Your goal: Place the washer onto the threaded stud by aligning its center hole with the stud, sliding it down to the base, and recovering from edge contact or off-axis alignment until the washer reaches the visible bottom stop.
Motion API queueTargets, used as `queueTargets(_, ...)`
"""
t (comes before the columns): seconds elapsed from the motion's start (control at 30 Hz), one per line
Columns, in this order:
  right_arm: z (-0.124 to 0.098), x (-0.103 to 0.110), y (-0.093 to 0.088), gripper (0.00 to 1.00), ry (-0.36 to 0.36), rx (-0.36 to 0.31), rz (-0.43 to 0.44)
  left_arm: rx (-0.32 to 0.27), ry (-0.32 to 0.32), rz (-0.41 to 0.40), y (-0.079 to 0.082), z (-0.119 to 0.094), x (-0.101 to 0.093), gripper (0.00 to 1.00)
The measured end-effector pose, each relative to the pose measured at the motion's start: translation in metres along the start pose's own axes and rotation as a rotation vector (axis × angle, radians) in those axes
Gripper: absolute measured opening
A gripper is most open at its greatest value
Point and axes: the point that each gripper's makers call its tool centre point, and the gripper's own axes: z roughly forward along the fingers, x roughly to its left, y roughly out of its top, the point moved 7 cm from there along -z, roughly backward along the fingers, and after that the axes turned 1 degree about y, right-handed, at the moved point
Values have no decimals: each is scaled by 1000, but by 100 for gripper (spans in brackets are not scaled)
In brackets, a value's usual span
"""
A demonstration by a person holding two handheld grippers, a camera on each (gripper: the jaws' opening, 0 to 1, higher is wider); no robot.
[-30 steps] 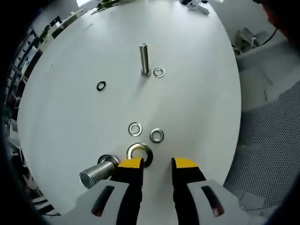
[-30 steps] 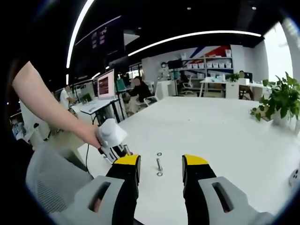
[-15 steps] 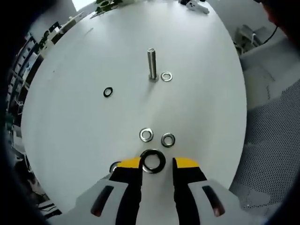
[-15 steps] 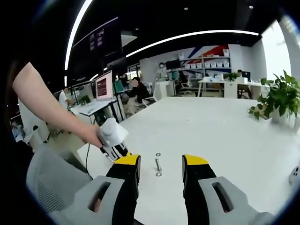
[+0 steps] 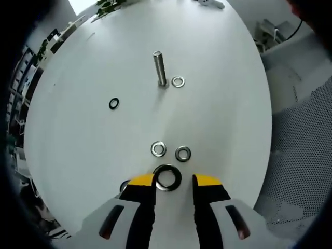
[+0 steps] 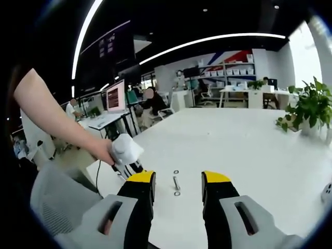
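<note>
An upright threaded stud point(image 5: 160, 68) stands far out on the white round table point(image 5: 218, 104), with a small washer point(image 5: 178, 81) lying at its foot. A large dark-looking washer point(image 5: 167, 177) lies flat on the table right between the yellow tips of my left gripper point(image 5: 174, 182), which is open and not closed on it. Two small washers point(image 5: 158, 149) point(image 5: 182, 153) lie just beyond. My right gripper point(image 6: 178, 180) is open and empty above the table edge, with the stud point(image 6: 176, 182) seen small between its tips. A person's hand holds the left gripper point(image 6: 124, 155).
A black ring point(image 5: 114, 103) lies left of the stud. A bit of metal point(image 5: 124, 185) peeks out beside the left jaw. A grey mesh chair point(image 5: 306, 155) stands off the table's right edge. A potted plant point(image 6: 311, 111) sits at the table's far side.
The left view has shifted so the large washer now sits between the jaw tips, and the lying bolt at lower left has slipped behind the left jaw. The right view barely changed.
</note>
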Motion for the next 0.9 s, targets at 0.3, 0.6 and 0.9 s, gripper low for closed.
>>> queueTargets(0.3, -1, 1, 1, 38, 3, -10, -5, -7, 21, 23, 6, 3, 6, 26)
queueTargets(0.6, 0, 1, 0, 38, 3, -1, -3, 20, -8, 57, 3, 2, 7, 26)
queueTargets(0.9, 1, -1, -1, 38, -10, 7, -4, 31, -30, 97, 1, 1, 7, 26)
